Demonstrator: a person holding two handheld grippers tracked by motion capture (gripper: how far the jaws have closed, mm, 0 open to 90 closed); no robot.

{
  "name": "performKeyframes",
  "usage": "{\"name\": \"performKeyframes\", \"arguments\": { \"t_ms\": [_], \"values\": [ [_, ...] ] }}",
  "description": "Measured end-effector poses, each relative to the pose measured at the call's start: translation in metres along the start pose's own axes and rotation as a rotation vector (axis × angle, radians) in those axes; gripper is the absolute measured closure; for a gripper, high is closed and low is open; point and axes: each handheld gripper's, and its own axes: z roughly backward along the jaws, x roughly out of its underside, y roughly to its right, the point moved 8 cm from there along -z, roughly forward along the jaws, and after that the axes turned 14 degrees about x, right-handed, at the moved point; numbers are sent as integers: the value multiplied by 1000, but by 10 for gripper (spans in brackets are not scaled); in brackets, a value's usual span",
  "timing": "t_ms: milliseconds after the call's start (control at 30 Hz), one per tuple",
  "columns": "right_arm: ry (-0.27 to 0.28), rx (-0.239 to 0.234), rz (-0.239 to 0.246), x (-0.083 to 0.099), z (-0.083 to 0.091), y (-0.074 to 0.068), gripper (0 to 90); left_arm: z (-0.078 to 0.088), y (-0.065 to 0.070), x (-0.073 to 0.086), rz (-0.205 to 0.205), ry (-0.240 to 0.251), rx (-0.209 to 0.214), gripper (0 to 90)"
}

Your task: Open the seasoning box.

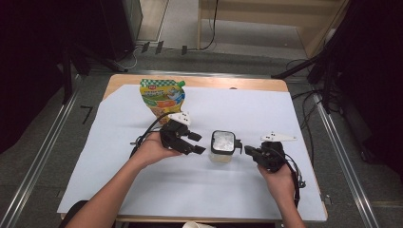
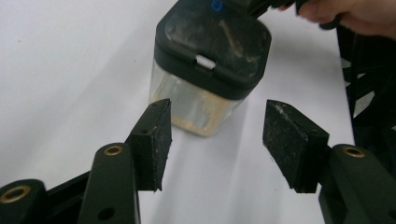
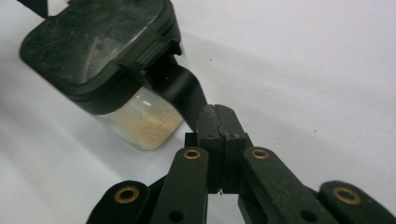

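White paper (image 1: 157,185) over a wooden counter (image 1: 199,81), grey floor all around.

Near the middle of the paper, a small clear jar (image 1: 223,151) with a black lid (image 1: 224,141). Some pale powder at the bottom of the jar, seen through its clear wall in both gripper views. On the lid, a little white tab on one edge in the left gripper view and a ridged black catch on another edge in the right gripper view.

Just left of the jar, the left hand-held gripper (image 1: 196,142), jaws apart, pointing at the jar. Nothing between its pads (image 2: 153,140); jar a bit beyond them, not touching. Gap about as wide as the jar.

Just right of the jar, the right hand-held gripper (image 1: 247,151), jaws pressed tight together with nothing between them. Tip (image 3: 218,122) close to the lid's catch; hard to tell if touching or just short of it.

Farther back on the paper, behind the left hand (image 1: 154,149), a green and yellow pouch (image 1: 162,97) with a spout at its top corner, well apart from the jar.
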Motion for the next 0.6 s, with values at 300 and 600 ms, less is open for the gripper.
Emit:
{"name": "performKeyframes", "arguments": {
  "t_ms": [300, 600],
  "values": [
    [-17, 46, -5, 1, -13, -4, 900, -4, -10, -13, 16, 19, 65, 336],
    [27, 85, -2, -8, -25, -6, 900, -11, -13, -7, -13, 1, 65, 275]
  ]
}}
